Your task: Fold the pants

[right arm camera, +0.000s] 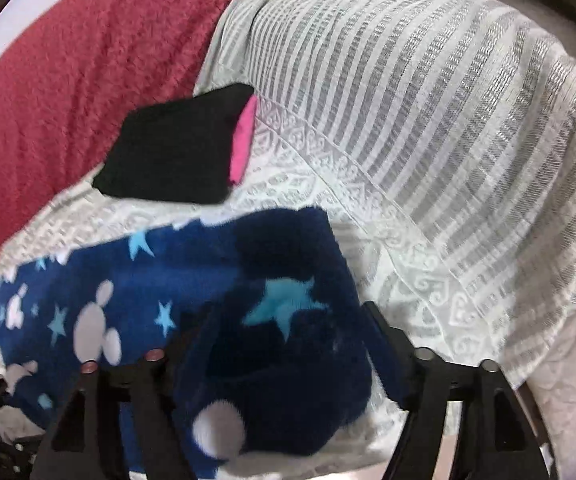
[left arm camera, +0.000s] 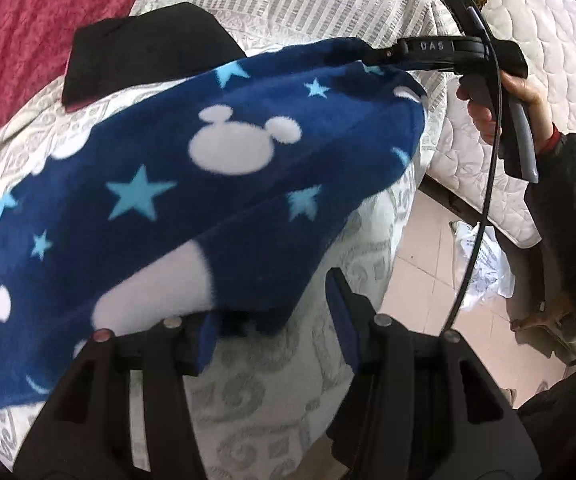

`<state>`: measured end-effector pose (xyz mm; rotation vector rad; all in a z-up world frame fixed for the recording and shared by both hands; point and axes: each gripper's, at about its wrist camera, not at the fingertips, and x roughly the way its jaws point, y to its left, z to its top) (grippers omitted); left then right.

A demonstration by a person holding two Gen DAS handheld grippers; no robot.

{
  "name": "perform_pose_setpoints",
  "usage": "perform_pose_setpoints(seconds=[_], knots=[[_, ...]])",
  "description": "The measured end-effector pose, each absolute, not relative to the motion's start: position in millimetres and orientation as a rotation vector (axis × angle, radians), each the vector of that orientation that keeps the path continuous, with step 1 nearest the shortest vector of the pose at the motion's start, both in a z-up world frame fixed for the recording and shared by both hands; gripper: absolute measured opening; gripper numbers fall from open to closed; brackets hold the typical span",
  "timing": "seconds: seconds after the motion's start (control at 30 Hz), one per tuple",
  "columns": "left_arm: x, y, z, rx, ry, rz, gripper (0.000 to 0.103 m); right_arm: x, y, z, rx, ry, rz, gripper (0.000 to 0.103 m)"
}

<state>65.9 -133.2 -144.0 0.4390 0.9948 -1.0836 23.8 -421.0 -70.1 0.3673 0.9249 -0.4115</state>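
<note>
The pants are navy fleece with white mouse heads and light blue stars. They hang lifted over the white patterned bedspread. My left gripper has its jaws apart, with a lower corner of the pants between the fingers. My right gripper shows in the left wrist view, held by a hand at the upper right, shut on the top edge of the pants. In the right wrist view the pants are bunched between the right gripper's fingers.
A folded black garment with a pink layer lies on the bedspread beyond the pants. A red blanket covers the left. A striped white cover drapes on the right. A second mattress, tiled floor and a white bag lie right.
</note>
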Motion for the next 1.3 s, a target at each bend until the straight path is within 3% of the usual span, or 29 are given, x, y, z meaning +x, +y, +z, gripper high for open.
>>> perform_pose_setpoints(seconds=[0.07,0.13,0.23,0.27,0.3,0.5,0.6,0.67,0.77,0.8,0.83,0.97,1.07,1.13,1.3], knots=[[68,-140,-149,0.434,1.012,-1.085,0.045,27,-430,-71,0.391,0.919,-0.41,0.077],[67,-145,-156,0.418,1.068,-1.125,0.024,35,-438,-74,0.383,0.919,-0.439,0.077],[62,-144,-159,0.436,1.061,-1.122,0.019,46,-453,-77,0.397,0.899,-0.497,0.075],[63,-141,-159,0.42,1.076,-1.117,0.017,49,-460,-79,0.427,0.886,-0.489,0.065],[63,-139,-159,0.4,1.09,-1.11,0.016,54,-463,-82,0.446,0.893,-0.471,0.009],[40,-141,-151,0.451,1.043,-1.093,0.015,50,-462,-61,0.42,0.827,-0.539,0.01],[40,-141,-160,0.455,1.059,-1.076,0.015,68,-484,-105,0.439,1.014,-0.561,0.013],[40,-140,-159,0.439,1.058,-1.07,0.015,63,-480,-112,0.411,0.993,-0.531,0.016],[43,-136,-157,0.415,1.077,-1.059,0.017,51,-468,-94,0.341,0.977,-0.527,0.041],[45,-136,-157,0.414,1.085,-1.052,0.018,46,-465,-88,0.33,0.969,-0.527,0.061],[46,-136,-155,0.41,1.088,-1.046,0.02,39,-463,-81,0.328,0.955,-0.527,0.068],[49,-131,-149,0.384,1.082,-1.027,0.027,3,-452,-56,0.368,0.917,-0.482,0.069],[46,-134,-151,0.371,1.092,-1.019,0.029,-15,-446,-73,0.473,0.95,-0.411,0.068],[45,-136,-150,0.38,1.091,-1.012,0.03,-16,-446,-97,0.516,1.018,-0.387,0.021],[45,-116,-138,0.357,1.072,-0.953,0.031,-19,-433,-99,0.46,1.035,-0.453,0.022]])
